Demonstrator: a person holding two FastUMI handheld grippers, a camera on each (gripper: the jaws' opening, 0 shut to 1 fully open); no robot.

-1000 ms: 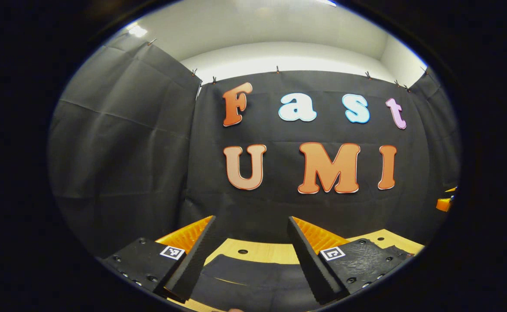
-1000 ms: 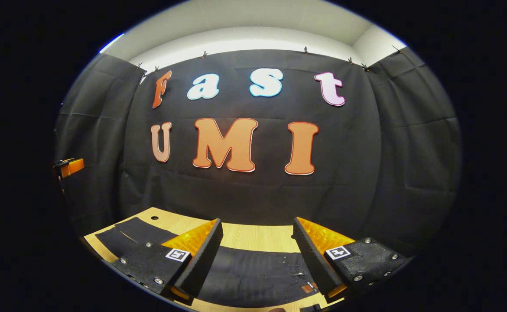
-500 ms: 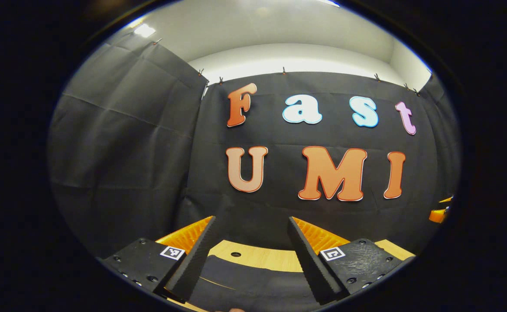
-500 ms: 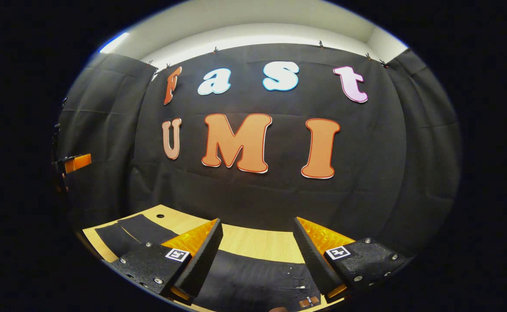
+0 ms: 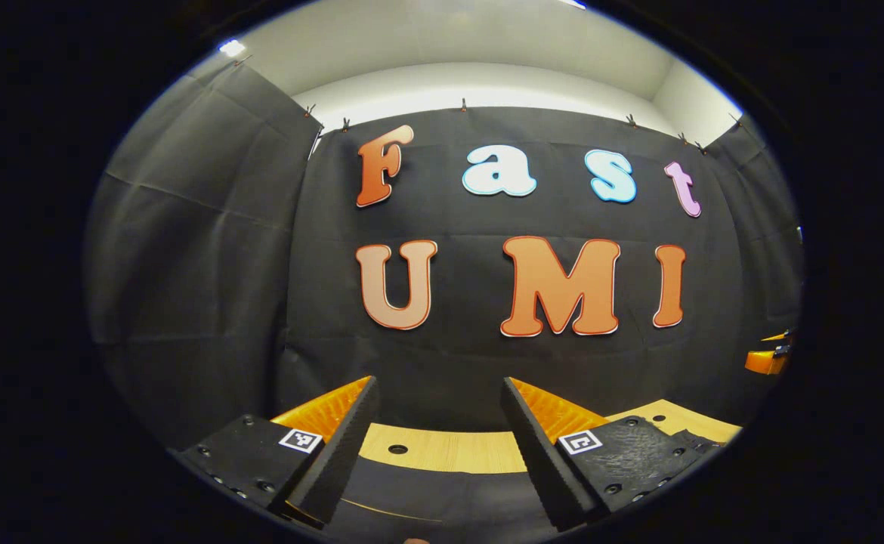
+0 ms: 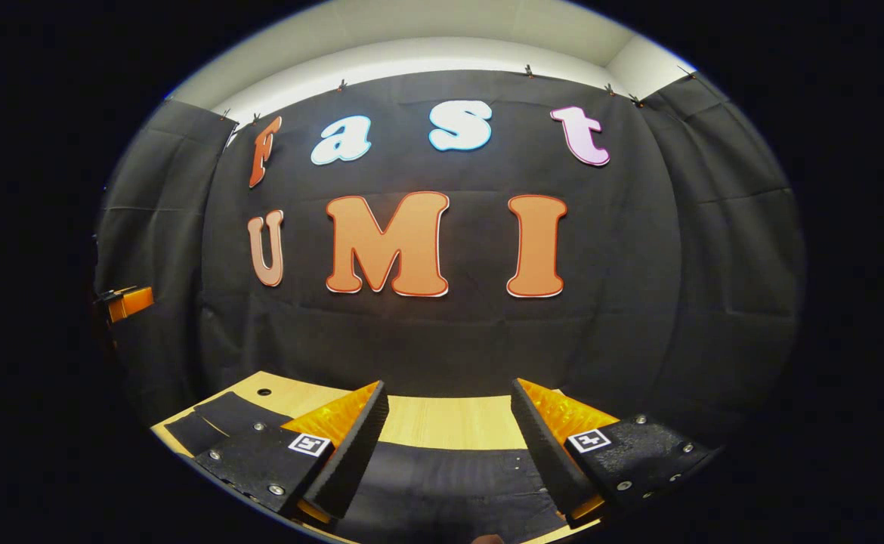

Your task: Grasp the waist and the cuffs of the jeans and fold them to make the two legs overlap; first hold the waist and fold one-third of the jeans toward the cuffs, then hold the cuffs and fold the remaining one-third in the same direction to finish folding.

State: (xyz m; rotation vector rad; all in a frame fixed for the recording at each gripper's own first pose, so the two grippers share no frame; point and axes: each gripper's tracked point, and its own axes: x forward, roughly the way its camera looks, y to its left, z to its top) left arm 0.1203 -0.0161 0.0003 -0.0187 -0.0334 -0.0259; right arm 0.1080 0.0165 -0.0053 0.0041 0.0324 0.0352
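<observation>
The black jeans [image 6: 442, 483] lie flat on the wooden table [image 6: 442, 419]. In the right gripper view their wide part sits under and between my fingers, and the two legs [image 6: 223, 414] run off to the left. My right gripper [image 6: 449, 384] hovers open above them, holding nothing. In the left gripper view a dark stretch of the jeans [image 5: 442, 502] lies below my left gripper [image 5: 438, 381], which is also open and holds nothing. Each view catches the other gripper at its edge: the right gripper [image 5: 763, 361] and the left gripper [image 6: 128, 301].
The table's [image 5: 442, 449] bare wood with a small hole [image 5: 397, 449] shows beyond the jeans, up to the black cloth wall close behind. Another hole [image 6: 264, 392] lies near the legs at the table's left end.
Both views have swung a little, so the wall has slid leftward. In the right gripper view the rivets and label on the jeans have dropped out of sight. Both grippers stayed open.
</observation>
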